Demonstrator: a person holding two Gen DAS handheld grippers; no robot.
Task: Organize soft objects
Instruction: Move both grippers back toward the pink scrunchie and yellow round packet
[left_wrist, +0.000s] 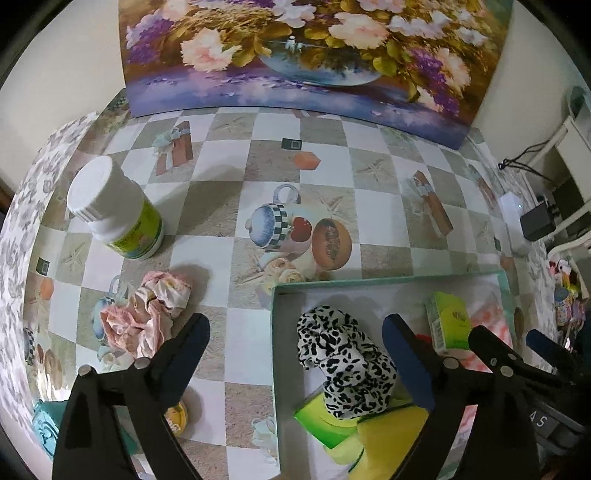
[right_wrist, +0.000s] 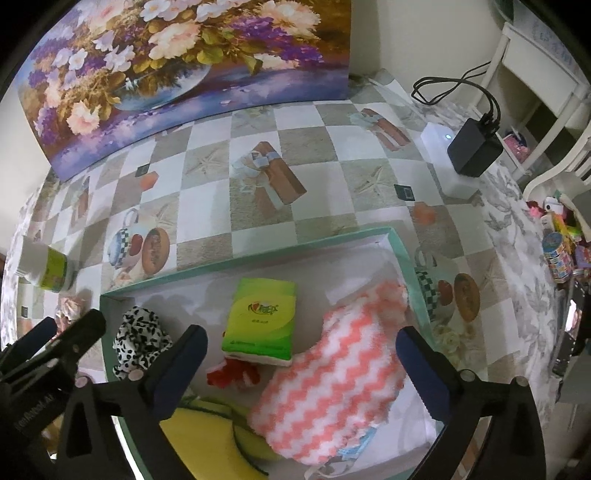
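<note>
A teal-rimmed box (left_wrist: 388, 277) (right_wrist: 258, 251) holds a black-and-white spotted cloth (left_wrist: 343, 362) (right_wrist: 138, 336), a green tissue pack (right_wrist: 262, 317) (left_wrist: 447, 321), a pink-and-white zigzag fluffy cloth (right_wrist: 332, 373), a red item (right_wrist: 232, 373) and yellow sponges (left_wrist: 380, 432) (right_wrist: 207, 432). A crumpled pink cloth (left_wrist: 144, 314) lies on the table left of the box. My left gripper (left_wrist: 295, 350) is open and empty, above the box's left edge beside the spotted cloth. My right gripper (right_wrist: 301, 347) is open and empty over the box, above the tissue pack and zigzag cloth.
A white jar with a green label (left_wrist: 114, 210) (right_wrist: 48, 273) stands at the left. A small yellow tub (left_wrist: 177, 415) sits near the front. A flower painting (left_wrist: 306, 51) leans at the back. A white device and black adapter (right_wrist: 469, 147) sit at the right edge.
</note>
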